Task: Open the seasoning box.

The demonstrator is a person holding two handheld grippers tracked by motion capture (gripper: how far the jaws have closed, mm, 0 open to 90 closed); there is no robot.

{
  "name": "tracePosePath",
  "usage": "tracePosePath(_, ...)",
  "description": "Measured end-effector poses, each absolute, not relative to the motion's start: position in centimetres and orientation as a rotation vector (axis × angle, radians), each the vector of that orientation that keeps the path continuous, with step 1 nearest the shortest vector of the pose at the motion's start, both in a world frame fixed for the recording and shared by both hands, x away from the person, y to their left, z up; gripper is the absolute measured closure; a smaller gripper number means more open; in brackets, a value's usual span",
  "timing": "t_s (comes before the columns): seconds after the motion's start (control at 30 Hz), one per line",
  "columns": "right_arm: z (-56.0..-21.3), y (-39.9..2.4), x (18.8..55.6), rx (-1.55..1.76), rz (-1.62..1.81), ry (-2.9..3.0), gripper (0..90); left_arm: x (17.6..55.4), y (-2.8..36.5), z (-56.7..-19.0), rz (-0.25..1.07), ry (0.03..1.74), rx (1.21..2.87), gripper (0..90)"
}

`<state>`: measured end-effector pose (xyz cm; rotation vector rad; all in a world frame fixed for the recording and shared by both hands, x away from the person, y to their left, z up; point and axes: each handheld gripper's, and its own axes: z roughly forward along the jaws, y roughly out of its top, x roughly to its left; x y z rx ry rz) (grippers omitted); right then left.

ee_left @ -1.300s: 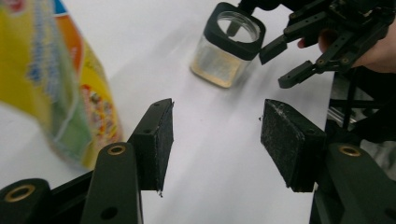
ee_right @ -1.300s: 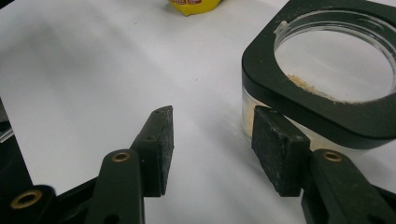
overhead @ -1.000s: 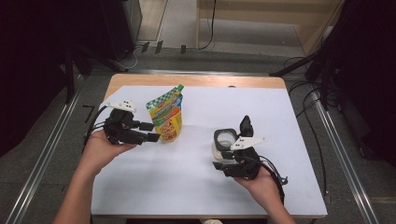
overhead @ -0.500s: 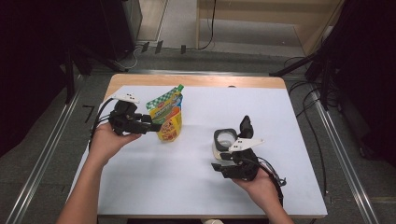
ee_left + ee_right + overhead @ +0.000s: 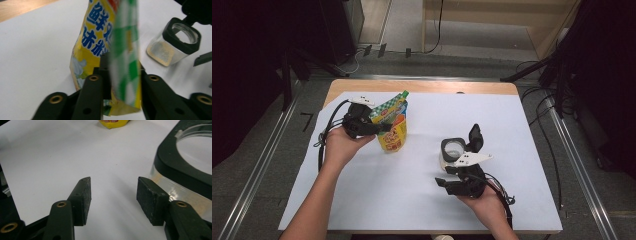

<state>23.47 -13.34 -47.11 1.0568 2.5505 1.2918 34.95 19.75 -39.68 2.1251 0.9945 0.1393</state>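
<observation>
Pouch [image 5: 105,57] clamped between left gripper [image 5: 122,75] jaws, just closing

Dim workroom around a white-covered table

The table [image 5: 422,87] has a pale wooden top, its far edge bare beyond a white sheet [image 5: 412,190] that covers the rest. Grey carpeted floor [image 5: 262,165] surrounds it, with metal rails [image 5: 259,172] running along both sides. Black cables [image 5: 544,112] trail over the floor at the right. Light wooden furniture [image 5: 492,25] stands at the back, and dark equipment [image 5: 257,50] fills the shadowed left and right edges.
</observation>
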Motion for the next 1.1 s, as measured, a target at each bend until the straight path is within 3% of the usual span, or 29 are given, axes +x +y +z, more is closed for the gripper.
tracePosePath(0.17, -47.1, -12.4, 23.5, 1.046, 1.311, 2.552, 46.5, 35.4, 20.3, -39.8, 0.075, 1.028, 2.082, 90.0)
tracePosePath(0.53, -46.8, -10.1, 25.2, 1.056, 1.354, 2.554, 46.8, 36.7, 19.8, -37.9, -0.001, 1.085, 2.101, 90.0)
tracePosePath(1.1, -48.1, -9.1, 25.0, 1.028, 1.387, 2.556, 48.8, 34.0, 17.8, -35.2, -0.108, 0.967, 2.096, 90.0)
